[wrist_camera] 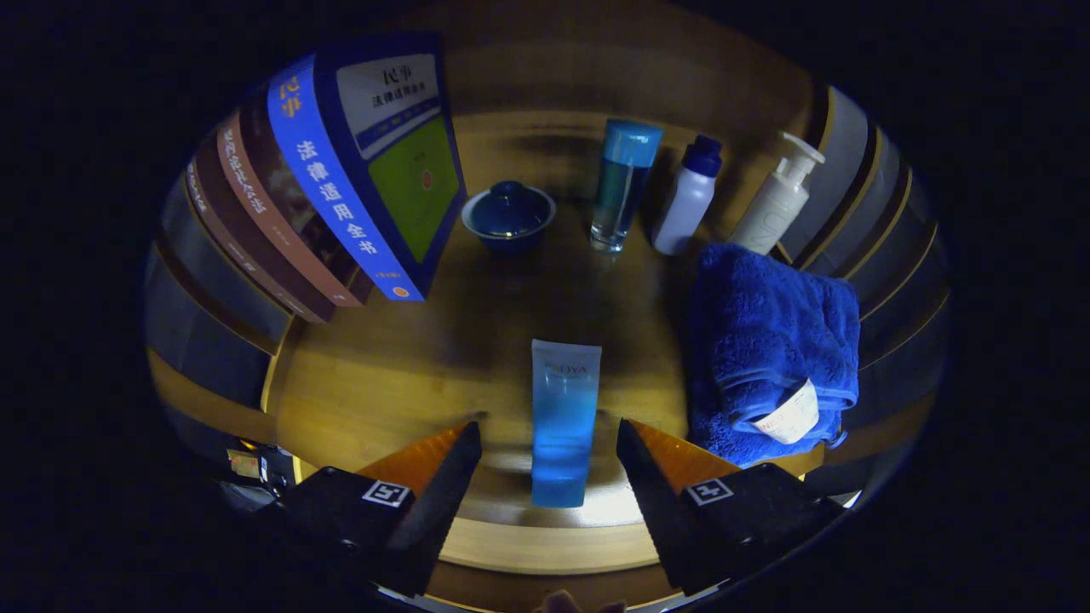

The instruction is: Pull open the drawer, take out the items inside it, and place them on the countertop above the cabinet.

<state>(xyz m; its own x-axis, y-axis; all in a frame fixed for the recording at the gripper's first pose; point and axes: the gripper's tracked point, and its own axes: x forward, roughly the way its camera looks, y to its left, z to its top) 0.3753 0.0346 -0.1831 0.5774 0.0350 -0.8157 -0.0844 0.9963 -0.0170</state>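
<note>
Placing looks like the step in hand: a blue tube [564, 421] lies on the wooden desk [383, 383] between the wide-spread fingers of the tool [549, 443], neither touching it. Folded towel [771, 340] sits at 2 o'clock, books [341, 179] at 10. Next, I'd judge, the tool backs away toward the drawer for another item.
</note>
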